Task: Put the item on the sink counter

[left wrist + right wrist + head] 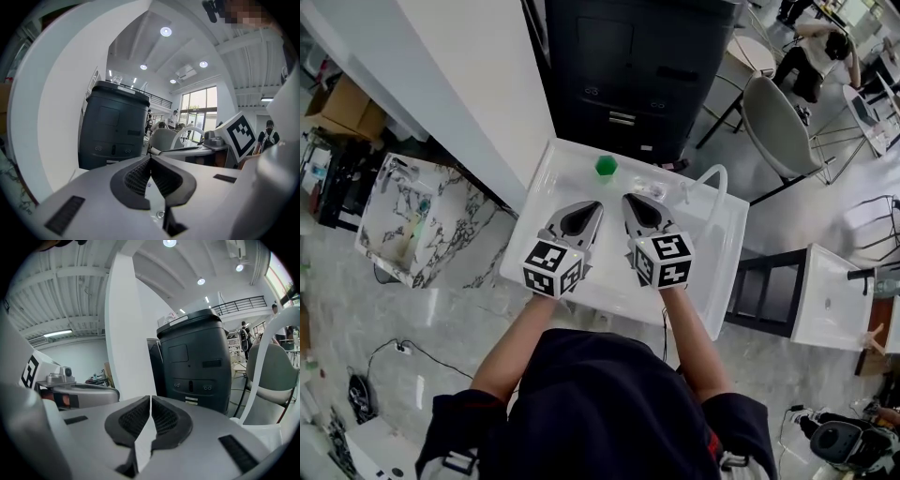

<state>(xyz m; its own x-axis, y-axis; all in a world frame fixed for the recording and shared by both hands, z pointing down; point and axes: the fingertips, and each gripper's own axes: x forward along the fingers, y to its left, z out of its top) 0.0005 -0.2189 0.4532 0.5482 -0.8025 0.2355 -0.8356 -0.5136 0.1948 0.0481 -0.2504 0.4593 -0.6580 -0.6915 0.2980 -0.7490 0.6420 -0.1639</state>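
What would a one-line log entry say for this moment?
left gripper: shut, empty | right gripper: shut, empty | green item: on sink counter, untouched

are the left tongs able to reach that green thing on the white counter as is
Probably yes: the green item sits just ahead of the left tongs with bare counter between, though the tongs are shut.

One sink counter [698,253] carries one green cup [606,167] near its far edge and one white faucet [717,168] at its right edge. There are two grippers, the left gripper [592,206] and the right gripper [630,200].
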